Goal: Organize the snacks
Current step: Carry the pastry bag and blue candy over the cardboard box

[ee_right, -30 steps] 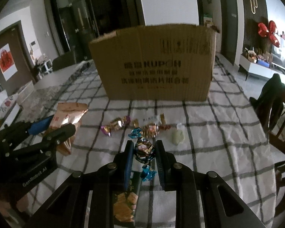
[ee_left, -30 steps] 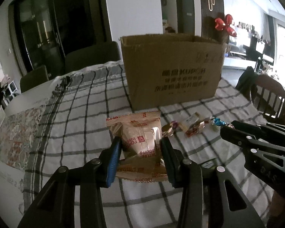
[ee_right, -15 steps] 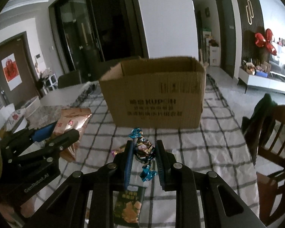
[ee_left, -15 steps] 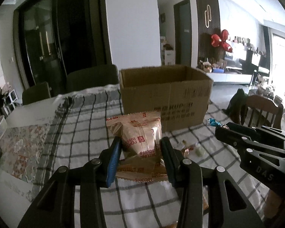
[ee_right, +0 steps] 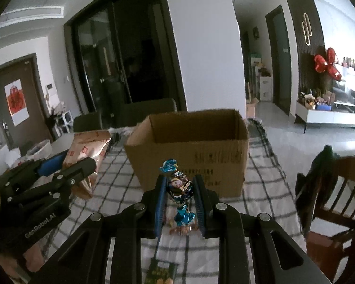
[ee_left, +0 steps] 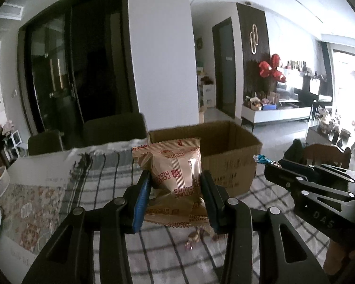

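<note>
- The left tool (ee_left: 175, 189) is clamping a gold biscuit packet (ee_left: 175, 177) between its fingers, holding it off the checked worktop (ee_left: 101, 177) and just short of the open cardboard box (ee_left: 227, 156).
- The right tool (ee_right: 179, 198) is pinching a blue foil-wrapped candy (ee_right: 179, 189), its twisted ends sticking out above and below the grip; it too is hanging clear of the worktop, in front of the box's near wall.
- The box is sitting toward the far edge of the worktop with its flaps open and its inside in shadow, so I cannot tell what, if anything, is already lying in it.
- A few loose candies (ee_left: 194, 236) are lying on the cloth below the left tool, and a dark green snack pack (ee_right: 161, 272) is showing at the near edge under the right tool.
- The step in hand looks like the carry: both snacks are gripped and raised, and neither is over the box opening yet.
- The next move is calling for each tool to travel forward and clear the near rim, then spread its fingers only once the snack is above the opening.
- The two tools are sitting close side by side, so going in one at a time would likely be avoiding a bump at the rim.
- With snacks remaining on the cloth, the task appears to be partway through.
</note>
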